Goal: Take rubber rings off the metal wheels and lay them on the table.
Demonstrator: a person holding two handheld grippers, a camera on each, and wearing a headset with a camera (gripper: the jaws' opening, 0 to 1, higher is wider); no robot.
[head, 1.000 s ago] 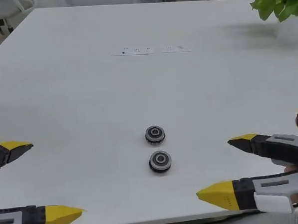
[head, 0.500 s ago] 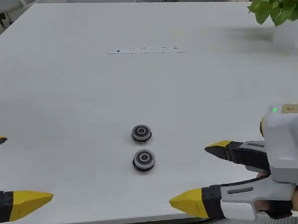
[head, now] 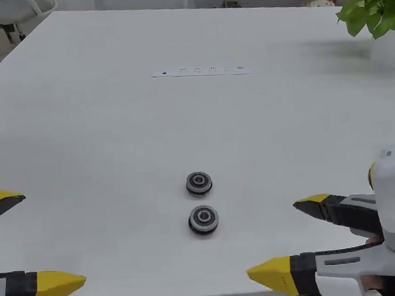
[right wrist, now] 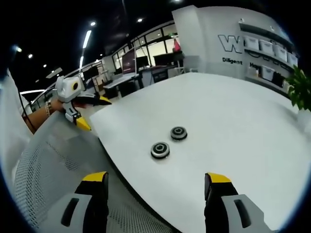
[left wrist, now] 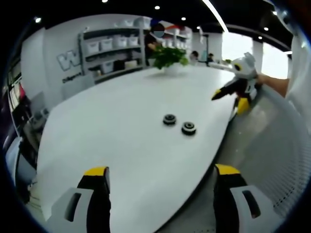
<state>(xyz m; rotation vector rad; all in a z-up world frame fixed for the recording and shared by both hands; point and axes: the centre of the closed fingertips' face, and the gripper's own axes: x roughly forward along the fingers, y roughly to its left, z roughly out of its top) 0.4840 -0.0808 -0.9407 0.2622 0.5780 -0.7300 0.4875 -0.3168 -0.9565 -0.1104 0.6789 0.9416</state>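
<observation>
Two small metal wheels with black rubber rings lie flat on the white table [head: 117,139], a far wheel [head: 199,184] and a near wheel [head: 203,219] close to the front edge. The left gripper view shows the far wheel [left wrist: 169,119] and near wheel [left wrist: 188,128]; the right gripper view shows the far wheel [right wrist: 179,132] and near wheel [right wrist: 160,150]. My left gripper [head: 40,241] [left wrist: 162,172] hovers open at the table's left front. My right gripper [head: 282,238] [right wrist: 155,177] hovers open at the right front. Both hold nothing and stay well apart from the wheels.
A potted plant [head: 370,6] stands at the far right corner. A thin printed strip [head: 202,71] lies on the table's far middle. An office chair [head: 5,15] sits beyond the far left corner. The table's front edge runs just under both grippers.
The head camera has shifted a little, so the whole scene slides. Both grippers stay wide open near the front edge, and the wheels have not moved on the table.
</observation>
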